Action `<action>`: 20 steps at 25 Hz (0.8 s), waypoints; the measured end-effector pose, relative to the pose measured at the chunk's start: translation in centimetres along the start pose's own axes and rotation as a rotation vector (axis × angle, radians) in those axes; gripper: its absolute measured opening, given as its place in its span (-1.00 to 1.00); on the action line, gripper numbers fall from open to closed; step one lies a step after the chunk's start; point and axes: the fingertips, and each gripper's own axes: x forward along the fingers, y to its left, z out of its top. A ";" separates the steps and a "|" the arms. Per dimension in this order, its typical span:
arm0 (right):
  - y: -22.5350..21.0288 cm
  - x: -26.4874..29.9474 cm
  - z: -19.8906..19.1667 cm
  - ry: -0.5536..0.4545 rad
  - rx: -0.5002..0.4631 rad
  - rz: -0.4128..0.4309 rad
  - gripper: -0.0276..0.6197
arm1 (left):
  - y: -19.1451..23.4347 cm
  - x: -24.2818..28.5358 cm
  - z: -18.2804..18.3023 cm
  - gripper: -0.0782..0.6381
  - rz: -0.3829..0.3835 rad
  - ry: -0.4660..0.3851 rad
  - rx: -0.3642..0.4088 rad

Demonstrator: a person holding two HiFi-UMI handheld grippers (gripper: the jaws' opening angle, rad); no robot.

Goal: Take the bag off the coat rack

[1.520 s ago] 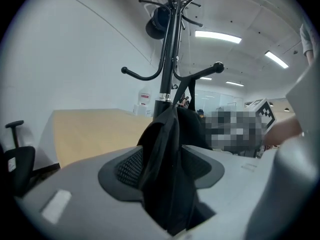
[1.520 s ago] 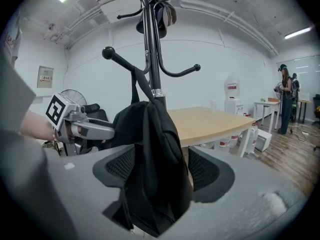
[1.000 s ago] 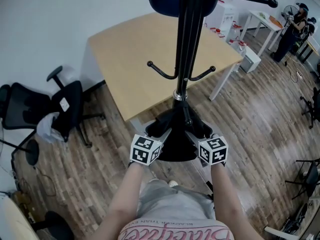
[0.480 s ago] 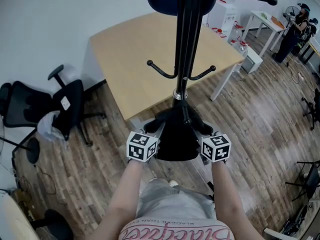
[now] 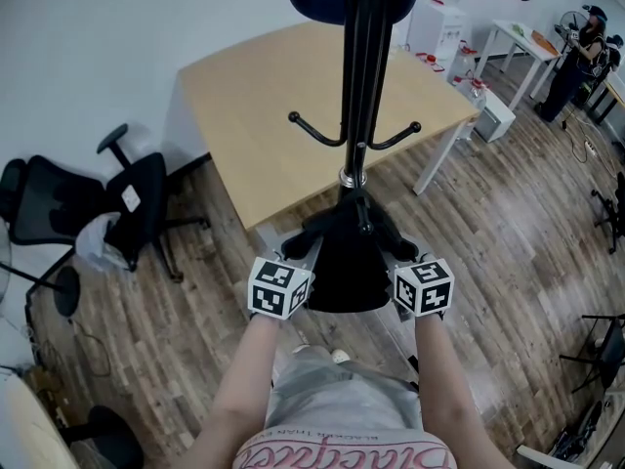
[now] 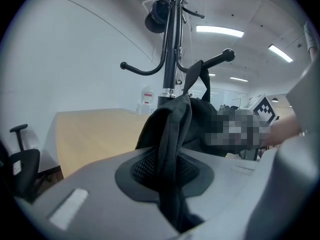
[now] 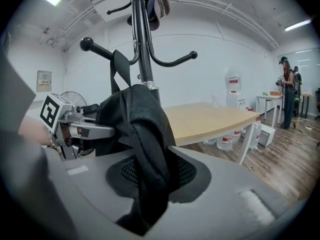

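The left gripper (image 6: 170, 184) and right gripper (image 7: 150, 184) are closing, each pinching a fold of the black bag (image 5: 347, 262), which hangs by its strap (image 6: 199, 74) from 1 hook of the coat rack (image 5: 363, 86). Pulling outward instead of upward could snag the strap and tip the rack.

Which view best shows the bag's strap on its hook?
The right gripper view: the strap runs unobstructed up over the hook. The left gripper view shows the same loop, smaller and darker. The head view shows only the bag from above; its strap cannot be made out.
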 end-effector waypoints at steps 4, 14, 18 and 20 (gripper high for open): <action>0.4 -0.9 0.6 -0.023 -0.007 -0.007 -0.64 | -0.6 -0.8 0.9 -0.59 0.001 -0.021 0.022; 2.3 -3.4 1.0 -0.057 -0.030 -0.015 -0.64 | -2.1 -3.5 1.6 -0.60 0.015 -0.063 0.049; 3.1 -4.3 0.9 -0.069 -0.031 -0.027 -0.64 | -2.7 -4.6 1.8 -0.61 0.013 -0.077 0.052; 3.5 -4.8 0.9 -0.078 -0.027 -0.032 -0.64 | -3.1 -5.2 1.8 -0.61 0.008 -0.084 0.057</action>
